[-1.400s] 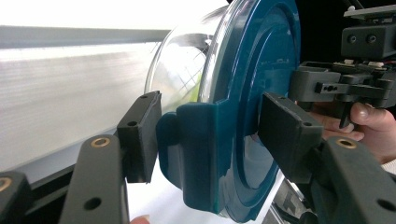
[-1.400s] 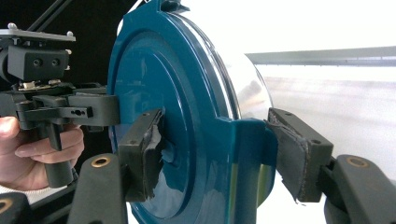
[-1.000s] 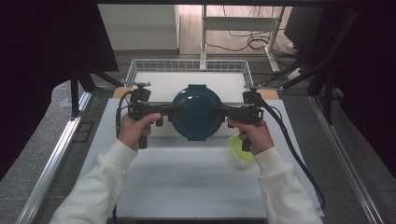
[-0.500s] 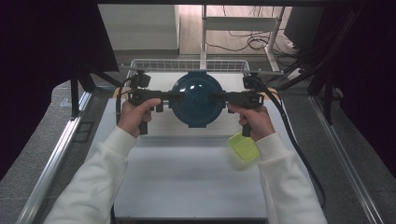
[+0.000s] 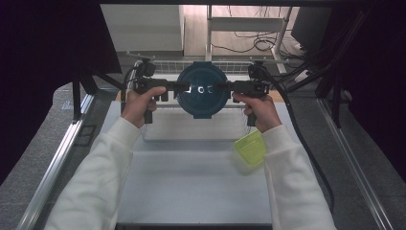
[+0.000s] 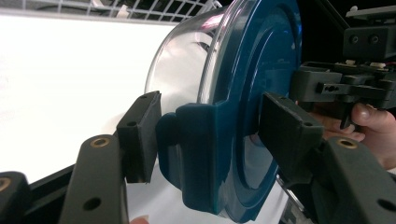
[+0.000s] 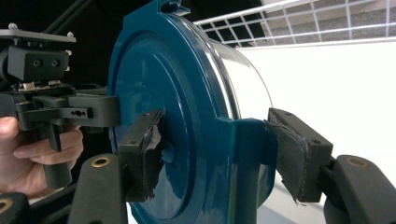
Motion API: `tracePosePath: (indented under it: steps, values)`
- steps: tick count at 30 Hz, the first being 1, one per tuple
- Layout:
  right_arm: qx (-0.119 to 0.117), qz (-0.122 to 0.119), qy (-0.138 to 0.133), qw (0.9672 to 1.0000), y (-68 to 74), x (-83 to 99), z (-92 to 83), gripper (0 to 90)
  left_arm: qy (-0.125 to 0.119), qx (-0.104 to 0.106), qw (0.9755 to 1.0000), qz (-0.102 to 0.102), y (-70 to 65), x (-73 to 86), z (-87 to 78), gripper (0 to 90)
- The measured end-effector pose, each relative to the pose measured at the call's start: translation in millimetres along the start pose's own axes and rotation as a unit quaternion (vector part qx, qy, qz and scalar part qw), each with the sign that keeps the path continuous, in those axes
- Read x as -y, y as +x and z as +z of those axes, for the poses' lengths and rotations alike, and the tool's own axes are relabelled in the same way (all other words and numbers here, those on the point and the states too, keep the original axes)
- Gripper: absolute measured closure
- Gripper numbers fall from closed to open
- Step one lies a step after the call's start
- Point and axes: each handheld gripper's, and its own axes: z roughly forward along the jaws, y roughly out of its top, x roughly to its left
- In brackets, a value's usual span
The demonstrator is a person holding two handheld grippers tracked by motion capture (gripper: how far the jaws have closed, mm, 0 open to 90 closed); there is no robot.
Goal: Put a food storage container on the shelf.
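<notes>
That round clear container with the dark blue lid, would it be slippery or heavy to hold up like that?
The round clear container with the dark blue lid looks rigid and probably light, since it seems empty. Its glossy plastic could slip, but the left gripper and right gripper each pinch a protruding lid tab, which likely steadies it.

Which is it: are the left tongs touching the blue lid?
Touching. In the left gripper view the left tongs clamp the blue lid at its side tab.

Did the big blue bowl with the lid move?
Yes. The blue-lidded container, shut in both grippers, went away from the person, from over the white table to above the wire basket.
</notes>
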Motion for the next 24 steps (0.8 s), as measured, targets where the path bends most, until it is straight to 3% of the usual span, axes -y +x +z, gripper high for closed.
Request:
tracePosePath:
  steps: [13, 24]
  values:
    - [-0.001, 0.021, 0.0, 0.9998, -15.0, -21.1, 11.8, 37.8, 0.01, 0.0, 0.9999, 0.01, 15.1, -26.9, 10.6, 40.3]
    - [0.002, 0.043, 0.007, 0.999, -23.3, -27.6, 21.3, 37.7, 0.005, 0.002, 0.9998, -0.018, 26.3, -29.2, 15.5, 40.6]
